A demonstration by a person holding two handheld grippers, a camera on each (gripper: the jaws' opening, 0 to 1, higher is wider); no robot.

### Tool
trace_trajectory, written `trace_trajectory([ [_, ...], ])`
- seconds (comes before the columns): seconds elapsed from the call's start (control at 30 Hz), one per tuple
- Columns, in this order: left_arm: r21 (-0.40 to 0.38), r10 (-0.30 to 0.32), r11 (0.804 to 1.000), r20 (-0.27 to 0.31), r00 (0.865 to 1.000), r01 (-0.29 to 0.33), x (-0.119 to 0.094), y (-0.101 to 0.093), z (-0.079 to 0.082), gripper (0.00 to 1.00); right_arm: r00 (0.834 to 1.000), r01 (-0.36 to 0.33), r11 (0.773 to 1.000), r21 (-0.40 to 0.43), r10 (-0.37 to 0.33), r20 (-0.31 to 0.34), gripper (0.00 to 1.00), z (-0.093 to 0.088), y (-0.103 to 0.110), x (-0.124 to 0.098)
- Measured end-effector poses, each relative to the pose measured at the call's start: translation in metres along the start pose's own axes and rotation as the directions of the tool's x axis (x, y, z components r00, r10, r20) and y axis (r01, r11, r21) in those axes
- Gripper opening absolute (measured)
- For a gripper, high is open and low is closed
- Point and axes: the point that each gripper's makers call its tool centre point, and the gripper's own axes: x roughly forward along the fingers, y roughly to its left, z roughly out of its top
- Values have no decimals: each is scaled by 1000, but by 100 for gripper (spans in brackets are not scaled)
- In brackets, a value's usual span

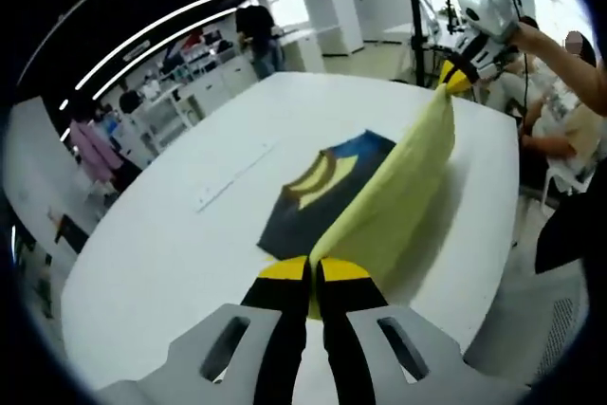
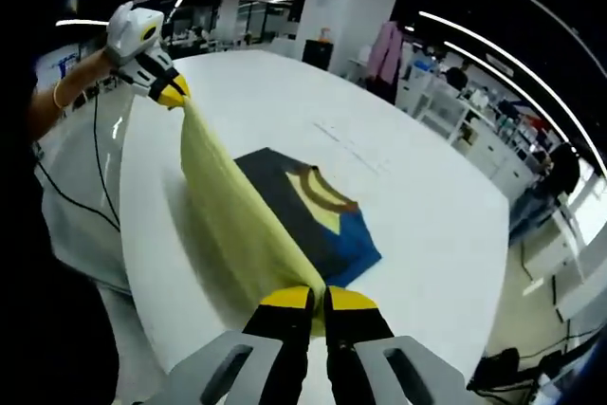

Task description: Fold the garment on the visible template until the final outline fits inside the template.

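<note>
The garment lies on the white table (image 1: 161, 253); its flat part (image 1: 308, 206) is dark navy with yellow collar bands and a blue patch. Its yellow side (image 1: 398, 187) is lifted off the table and stretched taut between both grippers. My left gripper (image 1: 311, 267) is shut on one end of that yellow edge, and my right gripper (image 1: 458, 78) is shut on the far end, high up. In the right gripper view, my right gripper (image 2: 318, 299) pinches the yellow fabric (image 2: 237, 225) above the navy part (image 2: 294, 211), and my left gripper (image 2: 171, 92) holds the other end.
Faint line marks (image 1: 237, 175) cross the table (image 2: 436, 225) beyond the garment. A person (image 1: 256, 30) stands at the far counters. Another person's arm (image 1: 569, 64) holds the right gripper. A pink garment (image 2: 387, 49) hangs by the shelves. A cable (image 2: 95, 173) dangles off the table edge.
</note>
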Motion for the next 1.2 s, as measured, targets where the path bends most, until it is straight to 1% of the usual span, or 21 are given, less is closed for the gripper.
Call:
trace_trajectory([
  [0.07,-18,4,1000,9,1000,-4,2,3,6,0,1000,17,1000,0,-17,12,0,5,-8,2],
  [0.1,-27,12,1000,30,999,-11,3,7,12,0,999,26,1000,-1,-26,19,0,8,-11,3],
  [0.17,-41,26,999,49,998,-24,5,13,18,0,999,47,999,-7,-47,24,0,11,-19,6],
  [0.27,-53,46,998,56,997,-43,12,23,22,0,997,68,998,0,-67,39,0,16,-28,10],
  [0.37,-48,67,997,55,996,-64,18,29,23,0,994,91,996,-2,-90,60,0,22,-35,14],
  [0.43,-31,82,996,59,995,-81,23,34,25,0,990,123,992,-32,-120,74,0,27,-39,15],
  [0.47,-25,89,996,59,994,-88,24,35,26,0,990,127,991,-40,-124,74,0,29,-39,17],
  [0.53,-3,112,994,65,992,-113,29,42,30,0,984,159,985,-62,-154,85,0,34,-45,19],
  [0.67,20,141,990,65,988,-143,39,52,34,0,975,203,977,-71,-195,102,0,42,-56,26],
  [0.7,23,146,989,67,987,-148,41,54,35,0,972,223,971,-84,-214,102,0,42,-60,29],
  [0.87,9,159,987,89,983,-161,57,63,39,0,959,279,954,-108,-270,86,0,41,-72,44],
  [1.0,12,169,985,80,982,-171,74,71,35,0,953,297,952,-79,-290,85,0,39,-79,59],
  [1.2,6,163,987,68,984,-163,102,79,27,0,952,306,951,-46,-303,50,0,26,-88,85],
])
